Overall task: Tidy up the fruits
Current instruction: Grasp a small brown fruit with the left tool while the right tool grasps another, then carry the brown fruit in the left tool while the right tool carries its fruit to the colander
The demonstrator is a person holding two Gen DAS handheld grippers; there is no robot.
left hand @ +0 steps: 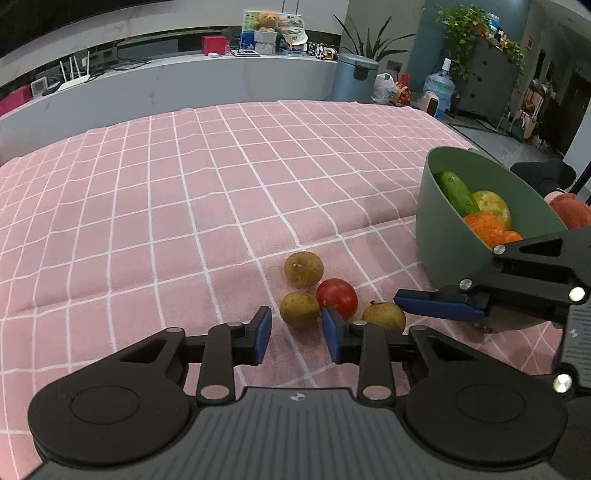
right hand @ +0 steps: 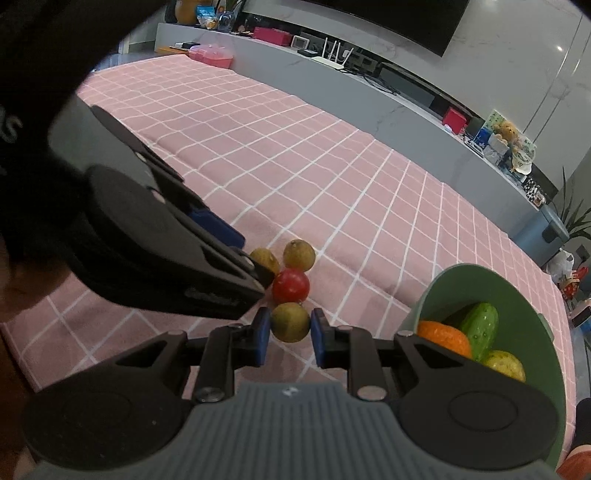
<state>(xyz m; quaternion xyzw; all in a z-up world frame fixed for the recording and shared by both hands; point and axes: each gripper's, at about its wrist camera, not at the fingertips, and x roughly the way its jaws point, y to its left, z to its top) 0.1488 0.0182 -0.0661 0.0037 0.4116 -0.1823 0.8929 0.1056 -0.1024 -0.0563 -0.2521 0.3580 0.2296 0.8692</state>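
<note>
Pink checked cloth (left hand: pixel 184 206): right gripper (right hand: pixel 290 338) jaws clamped on brown fruit (right hand: pixel 290 322), left gripper (left hand: pixel 296 334) jaws apart, empty.

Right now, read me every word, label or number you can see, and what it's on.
"S": white letter, cut off, on the black fabric sleeve.
Embossed lettering on the black two-finger left gripper: too blurred.
Printed boxes on the long grey counter: too small.

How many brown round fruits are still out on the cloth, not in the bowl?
3. One sits between the right gripper pads, one beyond the tomato, and one at the left gripper tip. None seem hidden.
</note>
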